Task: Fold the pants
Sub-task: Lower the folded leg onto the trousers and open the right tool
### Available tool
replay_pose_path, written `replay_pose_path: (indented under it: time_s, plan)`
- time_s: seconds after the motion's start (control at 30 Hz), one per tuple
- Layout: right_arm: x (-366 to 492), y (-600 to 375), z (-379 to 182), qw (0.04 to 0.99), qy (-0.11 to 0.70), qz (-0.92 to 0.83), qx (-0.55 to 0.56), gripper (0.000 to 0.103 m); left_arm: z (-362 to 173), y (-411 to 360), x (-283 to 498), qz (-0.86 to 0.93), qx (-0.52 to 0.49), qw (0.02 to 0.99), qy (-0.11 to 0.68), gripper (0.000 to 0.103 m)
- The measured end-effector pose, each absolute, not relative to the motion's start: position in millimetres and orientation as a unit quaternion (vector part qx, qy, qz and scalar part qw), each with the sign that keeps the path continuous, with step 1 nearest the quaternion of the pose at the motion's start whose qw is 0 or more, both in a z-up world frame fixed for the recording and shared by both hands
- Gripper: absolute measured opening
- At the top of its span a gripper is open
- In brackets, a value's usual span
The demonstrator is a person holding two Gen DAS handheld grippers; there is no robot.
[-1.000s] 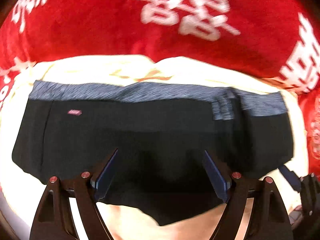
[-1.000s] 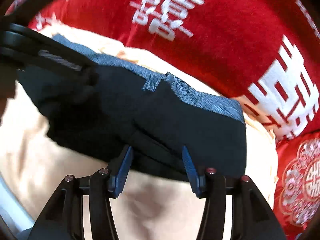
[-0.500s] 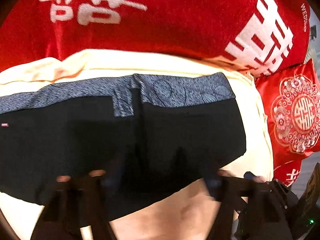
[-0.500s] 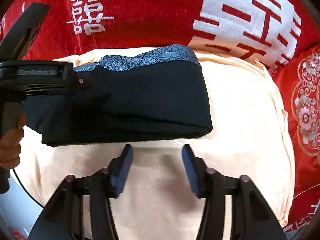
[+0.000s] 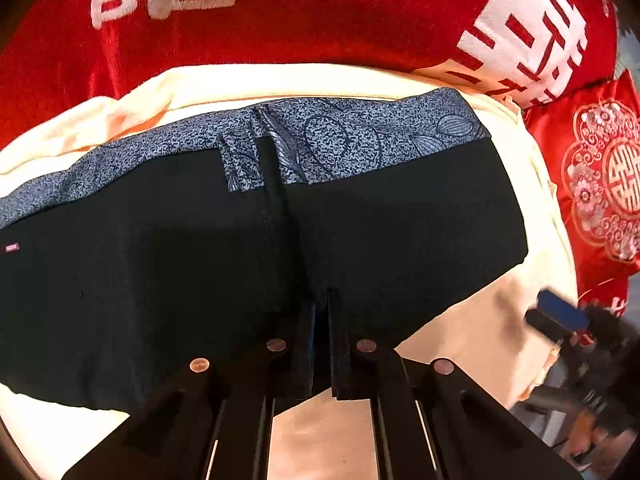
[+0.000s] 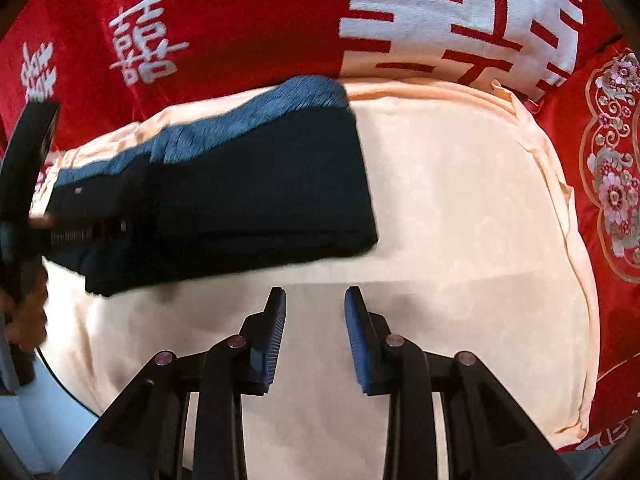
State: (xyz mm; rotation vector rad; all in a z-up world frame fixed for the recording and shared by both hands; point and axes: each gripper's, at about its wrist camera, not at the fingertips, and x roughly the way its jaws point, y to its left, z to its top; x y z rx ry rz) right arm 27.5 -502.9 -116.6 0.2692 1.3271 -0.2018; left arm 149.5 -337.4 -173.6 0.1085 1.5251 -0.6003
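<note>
Jaws, left: on my left gripper (image 5: 321, 304) they have just closed, pinching the near edge of the pants (image 5: 200, 272) by the centre seam.
Jaws, right: on my right gripper (image 6: 315, 300) they have just been narrowing, still parted, nothing between them, only bare cushion (image 6: 460, 220) below.
Pants: black, folded into a thick stack on the cream cushion, patterned grey waistband (image 5: 360, 136) on the far side, left of my right gripper and apart from it.
Progress: I judge the folding nearly done, since the legs look already doubled over. What may be left is one more fold across, or squaring up the stack.
Writing, near: a small red tag (image 5: 12, 247) on the pants, too small for me to read.
Writing, far: white double-happiness characters on the red cover (image 6: 256, 20), plus "THE" at its top edge in the right view.
</note>
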Motion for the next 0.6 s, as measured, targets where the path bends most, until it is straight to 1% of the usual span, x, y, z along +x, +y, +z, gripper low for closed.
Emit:
replay_pose_path:
  time_s: [0.13,0.27,0.33,0.43,0.53,0.57,0.6]
  plan:
    - [60.1,-513.8,-116.2,0.791,0.591,-0.094,0.126,0.034,-168.5,-331.1,149.6,-0.261,0.028,0.688,0.677,0.007]
    - [112.1,-524.7,-123.5,0.804,0.572,-0.094,0.133,0.034,-160.8,-336.6,146.5,-0.246,0.032,0.705,0.664,0.007]
    - [134.3,-522.9,-137.3,0.799,0.581,-0.089,0.131,0.034,-158.3,-337.1,145.4,-0.237,0.025,0.711,0.662,0.007]
    - [150.3,-506.4,-166.0,0.779,0.610,-0.080,0.121,0.036,-157.7,-334.5,146.2,-0.217,0.011,0.714,0.666,0.007]
    - [149.7,-485.4,-170.2,0.783,0.610,-0.061,0.105,0.037,-155.7,-330.1,145.9,-0.206,0.006,0.718,0.665,0.007]
    - [149.0,-474.8,-169.8,0.782,0.613,-0.045,0.103,0.037,-154.9,-328.6,145.5,-0.204,0.004,0.718,0.665,0.009]
    - [148.4,-466.6,-169.7,0.781,0.615,-0.031,0.102,0.037,-153.6,-326.1,145.1,-0.198,0.004,0.720,0.665,0.021]
